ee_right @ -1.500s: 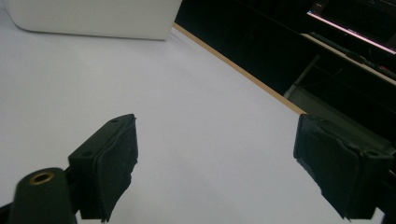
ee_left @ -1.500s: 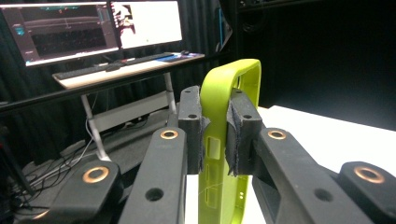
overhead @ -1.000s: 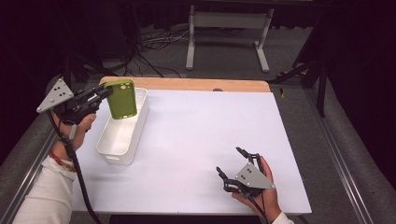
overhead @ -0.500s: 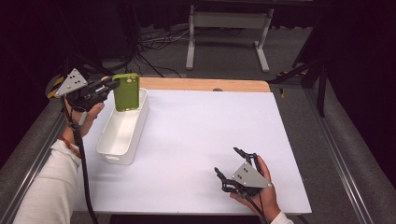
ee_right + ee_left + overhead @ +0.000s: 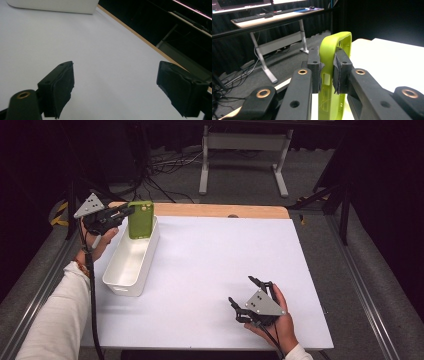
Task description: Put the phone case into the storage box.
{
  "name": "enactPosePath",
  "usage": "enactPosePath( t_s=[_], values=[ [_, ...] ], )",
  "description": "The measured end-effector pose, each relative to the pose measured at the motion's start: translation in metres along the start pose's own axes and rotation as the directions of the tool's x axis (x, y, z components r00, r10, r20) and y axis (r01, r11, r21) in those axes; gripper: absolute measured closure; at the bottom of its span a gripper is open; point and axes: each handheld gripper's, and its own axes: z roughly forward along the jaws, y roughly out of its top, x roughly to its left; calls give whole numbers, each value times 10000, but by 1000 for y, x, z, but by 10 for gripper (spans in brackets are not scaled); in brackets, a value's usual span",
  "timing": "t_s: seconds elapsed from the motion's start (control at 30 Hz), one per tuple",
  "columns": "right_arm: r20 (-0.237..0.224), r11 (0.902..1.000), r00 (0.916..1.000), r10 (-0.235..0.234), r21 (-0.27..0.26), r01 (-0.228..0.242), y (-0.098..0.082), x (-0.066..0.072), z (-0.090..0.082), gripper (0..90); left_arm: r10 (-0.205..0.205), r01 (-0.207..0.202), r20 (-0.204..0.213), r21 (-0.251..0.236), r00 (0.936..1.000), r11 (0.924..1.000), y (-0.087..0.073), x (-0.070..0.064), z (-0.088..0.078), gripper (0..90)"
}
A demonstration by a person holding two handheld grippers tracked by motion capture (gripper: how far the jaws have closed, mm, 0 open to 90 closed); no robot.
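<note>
High view: the left gripper [image 5: 129,211] clamps its jaws on a green phone case [image 5: 140,219], held upright at the far end of a white bin [image 5: 120,282]; the right gripper [image 5: 244,295] rests wide open, empty, on the table [image 5: 210,255].

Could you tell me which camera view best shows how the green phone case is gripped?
The left gripper view: the left tongs clamp the green phone case by its edge, pads on both sides. The high view shows the case upright over the white bin, its grip small. The right gripper view looks across the table.
</note>
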Motion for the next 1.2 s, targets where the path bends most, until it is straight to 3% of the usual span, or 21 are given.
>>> enactPosePath(
  t_s=[0.23,0.6,0.83,1.0,1.2],
  values=[
    [133,9993,9996,267,248,-270,-5,-4,-1,156,-64,62,60,322,10000,9995,-16,11,17,786],
    [-239,9993,9997,90,372,-81,-6,2,6,156,-298,297,48,209,9995,9993,-34,21,29,784],
    [-413,9993,9991,-42,376,58,-5,4,10,156,-304,300,92,391,9995,9988,-44,26,32,782],
    [-441,9992,9990,-3,398,21,-6,4,10,156,-249,250,-36,347,9997,9991,-45,25,32,781],
    [-518,9992,9986,-83,394,103,-6,5,9,156,57,-19,-609,623,9981,9981,-46,27,31,762]
  ],
)
